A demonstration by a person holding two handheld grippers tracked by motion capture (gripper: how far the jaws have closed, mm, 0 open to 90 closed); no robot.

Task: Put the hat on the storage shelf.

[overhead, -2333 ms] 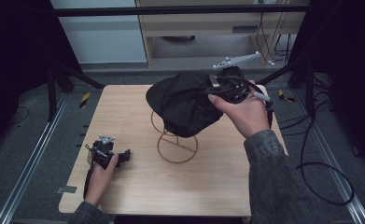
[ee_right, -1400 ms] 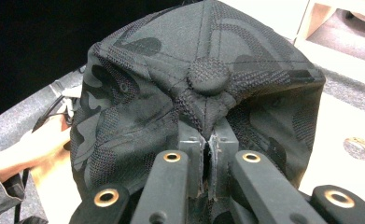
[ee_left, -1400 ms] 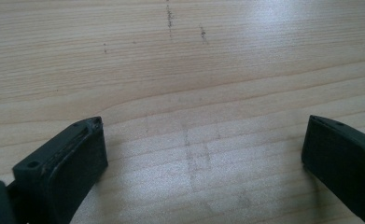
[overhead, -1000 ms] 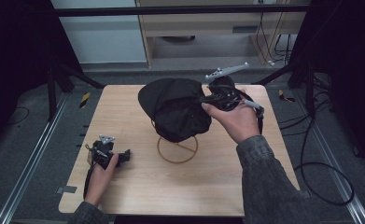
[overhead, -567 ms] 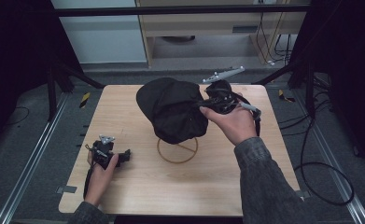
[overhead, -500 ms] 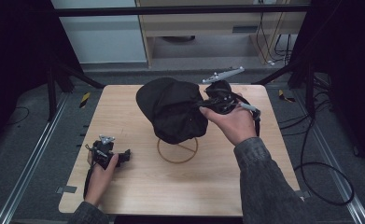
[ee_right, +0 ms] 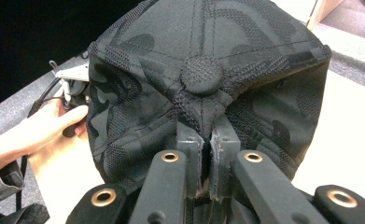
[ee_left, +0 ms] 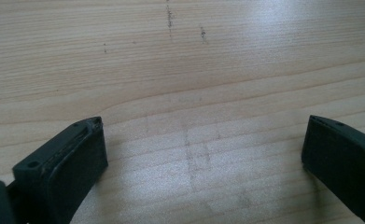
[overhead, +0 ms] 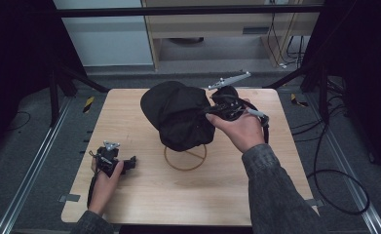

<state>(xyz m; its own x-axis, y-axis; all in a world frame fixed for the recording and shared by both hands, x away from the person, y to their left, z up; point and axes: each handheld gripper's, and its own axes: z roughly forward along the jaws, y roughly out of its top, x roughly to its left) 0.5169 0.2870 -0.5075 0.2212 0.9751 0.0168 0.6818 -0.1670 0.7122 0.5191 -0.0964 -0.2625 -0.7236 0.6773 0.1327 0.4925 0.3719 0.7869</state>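
Right tool (ee_right: pixel 207 140) was clamped on crown fabric of black cap (overhead: pixel 178 114), held above wire stand (overhead: pixel 185 157) at bench (overhead: pixel 129 102) centre. Left tool (ee_left: pixel 203 154) rested on bench, jaws wide, empty.

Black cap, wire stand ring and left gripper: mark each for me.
Black cap (overhead: pixel 178 114), high view, on the crown's side panel.
Wire stand ring (overhead: pixel 171 163), high view, on the base hoop's left edge.
Left gripper (ee_left: pixel 203 154), left gripper view, midway between its open fingers.
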